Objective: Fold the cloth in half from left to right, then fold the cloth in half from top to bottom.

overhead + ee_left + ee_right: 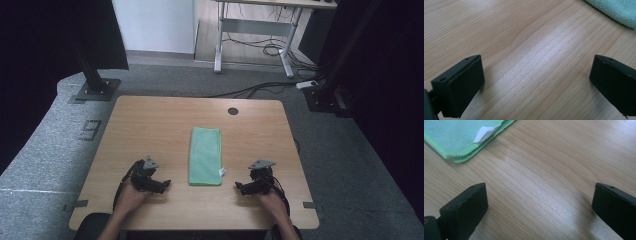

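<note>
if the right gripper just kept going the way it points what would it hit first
Probably the green cloth: the open right gripper aims over bare table toward its near corner, though it could slip just past.

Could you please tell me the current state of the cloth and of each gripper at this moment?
green cloth: folded into a long strip, lying flat on the table, white tag at its near right corner, untouched.
left gripper: open, empty, left of the cloth.
right gripper: open, empty, right of the cloth.
</note>
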Tool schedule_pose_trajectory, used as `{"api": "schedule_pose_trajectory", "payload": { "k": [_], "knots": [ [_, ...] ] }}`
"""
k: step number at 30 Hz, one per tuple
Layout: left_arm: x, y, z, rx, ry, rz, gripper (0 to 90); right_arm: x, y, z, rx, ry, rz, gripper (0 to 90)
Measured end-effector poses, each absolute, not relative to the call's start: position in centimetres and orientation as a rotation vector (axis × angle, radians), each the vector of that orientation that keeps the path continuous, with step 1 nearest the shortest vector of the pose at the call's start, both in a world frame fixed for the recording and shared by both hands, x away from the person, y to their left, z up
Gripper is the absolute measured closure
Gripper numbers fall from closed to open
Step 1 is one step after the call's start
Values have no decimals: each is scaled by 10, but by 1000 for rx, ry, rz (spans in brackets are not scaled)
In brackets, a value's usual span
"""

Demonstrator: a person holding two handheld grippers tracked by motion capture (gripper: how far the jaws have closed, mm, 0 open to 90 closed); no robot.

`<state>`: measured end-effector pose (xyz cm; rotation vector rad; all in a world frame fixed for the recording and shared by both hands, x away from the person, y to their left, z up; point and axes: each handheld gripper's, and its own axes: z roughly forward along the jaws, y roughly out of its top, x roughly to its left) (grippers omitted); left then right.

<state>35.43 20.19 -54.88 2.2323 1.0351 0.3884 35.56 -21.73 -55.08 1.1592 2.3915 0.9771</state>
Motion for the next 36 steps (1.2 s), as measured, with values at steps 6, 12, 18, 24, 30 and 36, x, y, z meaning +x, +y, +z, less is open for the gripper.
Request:
{"api": "schedule_pose_trajectory", "payload": {
  "k": [6, 12, 18, 24, 30, 36],
  "knots": [
    [355, 202, -549, 2232, 1037, 381, 0, 355, -218, -556, 1151, 2372, 990, 0],
    [355, 202, -549, 2232, 1037, 381, 0, 355, -217, -557, 1155, 2354, 995, 0],
    [355, 202, -549, 2232, 1037, 381, 0, 355, -217, -557, 1155, 2355, 996, 0],
    [355, 202, -549, 2231, 1042, 383, 0, 355, -217, -557, 1156, 2355, 998, 0],
    [355, 201, -549, 2229, 1045, 384, 0, 355, -216, -557, 1169, 2346, 993, 0],
    [355, 201, -549, 2228, 1048, 385, 0, 357, -216, -556, 1171, 2354, 987, 0]
  ]
}}
